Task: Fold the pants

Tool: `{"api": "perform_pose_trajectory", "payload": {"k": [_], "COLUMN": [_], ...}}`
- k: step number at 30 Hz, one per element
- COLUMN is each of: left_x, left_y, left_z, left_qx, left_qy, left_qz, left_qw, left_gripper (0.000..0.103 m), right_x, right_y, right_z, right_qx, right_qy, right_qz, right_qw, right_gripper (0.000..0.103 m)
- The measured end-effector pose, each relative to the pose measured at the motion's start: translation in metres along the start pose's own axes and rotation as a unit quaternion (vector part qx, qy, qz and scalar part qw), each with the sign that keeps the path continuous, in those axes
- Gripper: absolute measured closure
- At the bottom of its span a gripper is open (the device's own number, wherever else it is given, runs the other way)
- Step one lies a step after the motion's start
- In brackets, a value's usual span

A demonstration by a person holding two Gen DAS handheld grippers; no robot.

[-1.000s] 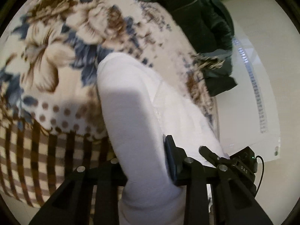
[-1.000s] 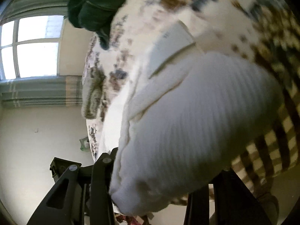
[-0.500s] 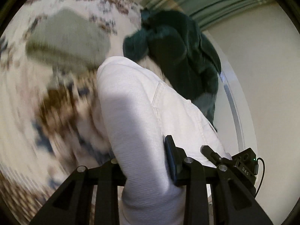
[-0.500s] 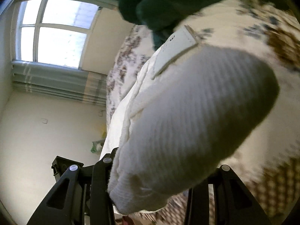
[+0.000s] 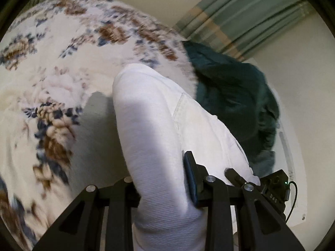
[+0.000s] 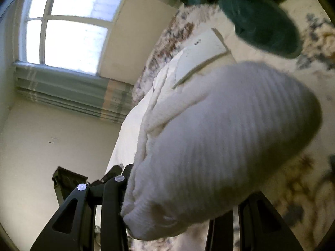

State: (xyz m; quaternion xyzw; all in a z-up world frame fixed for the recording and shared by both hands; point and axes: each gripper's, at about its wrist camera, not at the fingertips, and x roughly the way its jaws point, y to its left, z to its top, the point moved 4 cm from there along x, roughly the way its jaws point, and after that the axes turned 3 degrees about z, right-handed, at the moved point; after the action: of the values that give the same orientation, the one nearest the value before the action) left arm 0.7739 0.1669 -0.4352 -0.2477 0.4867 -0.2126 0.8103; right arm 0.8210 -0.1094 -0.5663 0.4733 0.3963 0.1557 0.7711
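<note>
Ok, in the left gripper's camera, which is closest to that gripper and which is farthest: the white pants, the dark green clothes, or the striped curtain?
1. White pants: clamped in the left gripper.
2. Dark green clothes: behind the pants, to the right.
3. Striped curtain: top right, by the wall.

Bedroom in a home. Bed covered by a plush floral blanket [image 5: 62, 67] in cream, brown and blue. Dark green garment [image 5: 234, 96] heaped on it. Paned window [image 6: 67, 27] with daylight, striped green curtain [image 6: 69, 92] beside it. Plain cream walls [image 6: 41, 146].
</note>
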Motion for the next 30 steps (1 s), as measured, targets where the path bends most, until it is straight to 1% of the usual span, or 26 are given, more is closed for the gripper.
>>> {"api": "perform_pose_trajectory", "payload": {"k": [2,4,5,7,9,10,12,13,14,17,18,19,20,21,23,24,25,26,27,28,29,30], "left_x": [0.031,0.044,0.045,0.039,0.029,0.023,0.01,0.005,-0.001,-0.015,-0.018,-0.021,-0.025,-0.029,-0.04,-0.048,-0.054,-0.065,-0.071,-0.078,-0.089,-0.094], "left_y": [0.034,0.049,0.053,0.058,0.059,0.06,0.06,0.06,0.058,0.048,0.047,0.042,0.039,0.034,0.02,0.01,0.0,-0.014,-0.023,-0.034,-0.05,-0.06], "left_z": [-0.003,-0.013,-0.019,-0.031,-0.045,-0.051,-0.06,-0.062,-0.065,-0.071,-0.073,-0.075,-0.076,-0.078,-0.08,-0.082,-0.082,-0.083,-0.084,-0.085,-0.088,-0.089], "left_qx": [-0.012,-0.015,-0.016,-0.021,-0.03,-0.035,-0.038,-0.039,-0.039,-0.032,-0.031,-0.03,-0.03,-0.03,-0.015,-0.004,0.006,0.014,0.021,0.029,0.045,0.053], "left_qy": [0.028,0.038,0.039,0.037,0.032,0.03,0.025,0.022,0.019,0.013,0.013,0.014,0.015,0.017,0.015,0.011,0.006,-0.003,-0.007,-0.01,-0.016,-0.019], "left_qz": [0.011,0.014,0.011,0.007,0.015,0.019,0.035,0.043,0.055,0.09,0.102,0.118,0.132,0.151,0.2,0.22,0.229,0.241,0.25,0.259,0.278,0.286], "left_qw": [0.9995,0.9991,0.999,0.9991,0.9989,0.9988,0.9983,0.9981,0.9975,0.9953,0.9942,0.9924,0.9907,0.988,0.9795,0.9754,0.9734,0.9704,0.9681,0.9653,0.9594,0.9567], "left_gripper": [0.076,0.075,0.073,0.069,0.067,0.067,0.066,0.066,0.066,0.065,0.065,0.066,0.066,0.066,0.063,0.058,0.047,0.039,0.023,0.014,0.013,0.01], "right_x": [0.031,0.05,0.054,0.052,0.046,0.046,0.042,0.035,0.032,0.015,0.008,0.002,-0.005,-0.013,-0.027,-0.041,-0.049,-0.057,-0.075,-0.084,-0.096,-0.109], "right_y": [-0.023,-0.041,-0.05,-0.055,-0.058,-0.057,-0.056,-0.054,-0.052,-0.048,-0.046,-0.041,-0.039,-0.038,-0.02,-0.01,0.001,0.011,0.024,0.034,0.046,0.06], "right_z": [-0.002,0.0,0.0,0.003,0.001,0.007,0.008,-0.002,-0.003,-0.004,-0.003,-0.003,-0.006,-0.01,-0.012,-0.018,-0.019,-0.021,-0.028,-0.03,-0.031,-0.035], "right_qx": [0.004,0.013,0.019,0.02,0.013,0.011,0.002,-0.002,-0.004,-0.032,-0.045,-0.058,-0.071,-0.087,-0.13,-0.149,-0.168,-0.178,-0.191,-0.199,-0.205,-0.215], "right_qy": [0.017,0.037,0.046,0.054,0.066,0.07,0.086,0.093,0.098,0.102,0.1,0.097,0.097,0.097,0.089,0.084,0.077,0.072,0.065,0.059,0.052,0.045], "right_qz": [-0.02,-0.046,-0.052,-0.059,-0.08,-0.09,-0.117,-0.125,-0.138,-0.218,-0.241,-0.257,-0.274,-0.294,-0.338,-0.361,-0.378,-0.388,-0.4,-0.403,-0.407,-0.411], "right_qw": [1.0,0.998,0.997,0.997,0.995,0.993,0.989,0.988,0.986,0.97,0.964,0.96,0.954,0.947,0.928,0.916,0.907,0.901,0.894,0.891,0.889,0.885], "right_gripper": [0.061,0.057,0.052,0.05,0.044,0.042,0.036,0.034,0.026,0.022,0.016,0.012,0.006,0.003,0.0,0.0,0.0,0.0,0.0,0.0,0.0,0.0]}}
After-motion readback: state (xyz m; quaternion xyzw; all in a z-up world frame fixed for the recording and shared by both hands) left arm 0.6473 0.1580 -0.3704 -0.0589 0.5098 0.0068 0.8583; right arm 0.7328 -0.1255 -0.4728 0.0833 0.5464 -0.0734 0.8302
